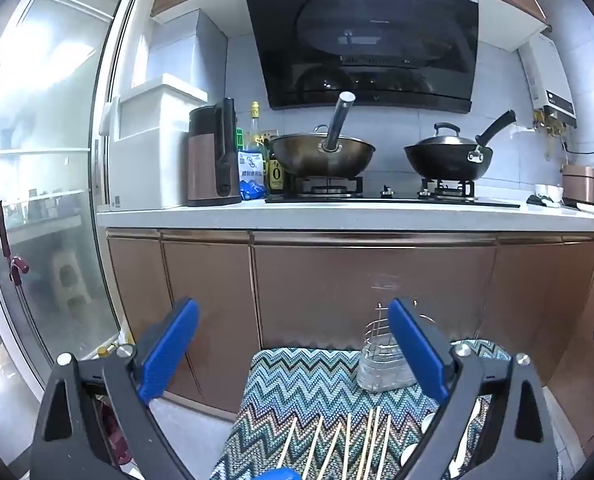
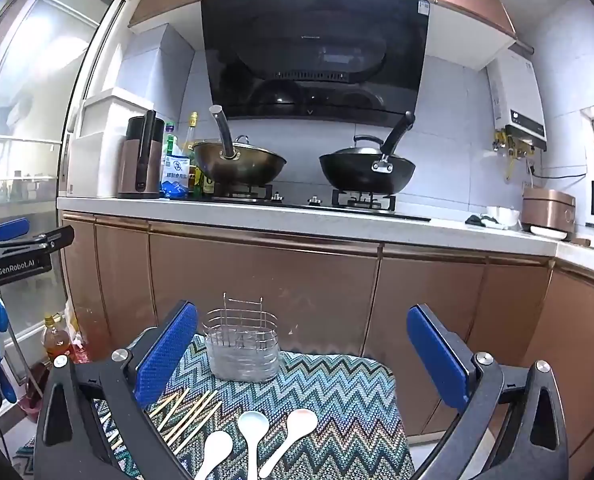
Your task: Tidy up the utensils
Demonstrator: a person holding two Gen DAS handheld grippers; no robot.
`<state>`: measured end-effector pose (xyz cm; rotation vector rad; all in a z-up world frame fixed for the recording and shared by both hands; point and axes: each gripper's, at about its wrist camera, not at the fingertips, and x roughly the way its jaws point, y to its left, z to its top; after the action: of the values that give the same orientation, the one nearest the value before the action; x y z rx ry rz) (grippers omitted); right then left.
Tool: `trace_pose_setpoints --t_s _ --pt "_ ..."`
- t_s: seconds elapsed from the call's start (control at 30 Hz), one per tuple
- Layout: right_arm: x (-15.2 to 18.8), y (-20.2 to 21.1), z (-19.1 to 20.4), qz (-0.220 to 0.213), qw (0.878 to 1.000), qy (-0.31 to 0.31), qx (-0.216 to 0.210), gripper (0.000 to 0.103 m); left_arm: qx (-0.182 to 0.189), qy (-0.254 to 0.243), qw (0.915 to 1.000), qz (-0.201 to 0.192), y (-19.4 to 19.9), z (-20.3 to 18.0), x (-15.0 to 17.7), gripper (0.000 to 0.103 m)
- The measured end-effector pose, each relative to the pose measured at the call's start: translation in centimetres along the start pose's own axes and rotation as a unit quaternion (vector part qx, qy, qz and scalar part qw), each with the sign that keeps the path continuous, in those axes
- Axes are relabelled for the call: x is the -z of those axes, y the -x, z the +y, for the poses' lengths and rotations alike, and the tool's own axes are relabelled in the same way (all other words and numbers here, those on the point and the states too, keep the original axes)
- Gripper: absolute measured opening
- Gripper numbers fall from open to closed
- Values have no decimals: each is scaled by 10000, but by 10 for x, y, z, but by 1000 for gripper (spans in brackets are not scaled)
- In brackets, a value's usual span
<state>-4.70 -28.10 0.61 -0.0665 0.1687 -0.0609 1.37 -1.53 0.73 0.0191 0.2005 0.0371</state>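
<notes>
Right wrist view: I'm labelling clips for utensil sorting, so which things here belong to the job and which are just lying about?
Belong to the job:
- wire utensil caddy
- three white ceramic spoons
- pale wooden chopsticks
- zigzag-patterned cloth

Just lying about:
- brass-coloured wok
- black lidded wok
- copper kettle
- blue salt bag
- copper rice cooker

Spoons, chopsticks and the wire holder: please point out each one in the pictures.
Spoons (image 2: 253, 426): right wrist view, bowl of the middle spoon.
Chopsticks (image 2: 193, 414): right wrist view, middle of one stick.
Wire holder (image 2: 242, 346): right wrist view, front of its basket.
</notes>
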Motion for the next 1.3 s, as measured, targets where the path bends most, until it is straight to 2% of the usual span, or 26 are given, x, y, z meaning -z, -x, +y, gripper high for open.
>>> trace_pose_setpoints --t_s 0.23,0.47,0.67,0.9,1.07,1.17,1.3 --pt "7 -10 -7 14 9999 -26 -143 103 23 -28 9999 137 -6 -9 1 96" --pt "15 -27 -12 227 9993 -155 -261 103 -75 69 9998 181 -12 -13 0 96" --pt "17 -33 -10 238 9994 -106 -237 103 70 424 9990 136 -18 -8 6 96" --pt "21 -36 -10 221 9995 -197 -145 103 -5 233 9997 -53 -20 -5 6 96" --pt "23 -35 0 310 9995 -46 -10 103 -2 200 9997 -132 -21 2 8 96" --pt "24 -32 5 340 9994 -20 81 103 168 146 9997 -30 -24 8 10 96" --pt "23 -29 9 385 9990 16 207 103 608 -13 9978 257 -27 12 14 96"
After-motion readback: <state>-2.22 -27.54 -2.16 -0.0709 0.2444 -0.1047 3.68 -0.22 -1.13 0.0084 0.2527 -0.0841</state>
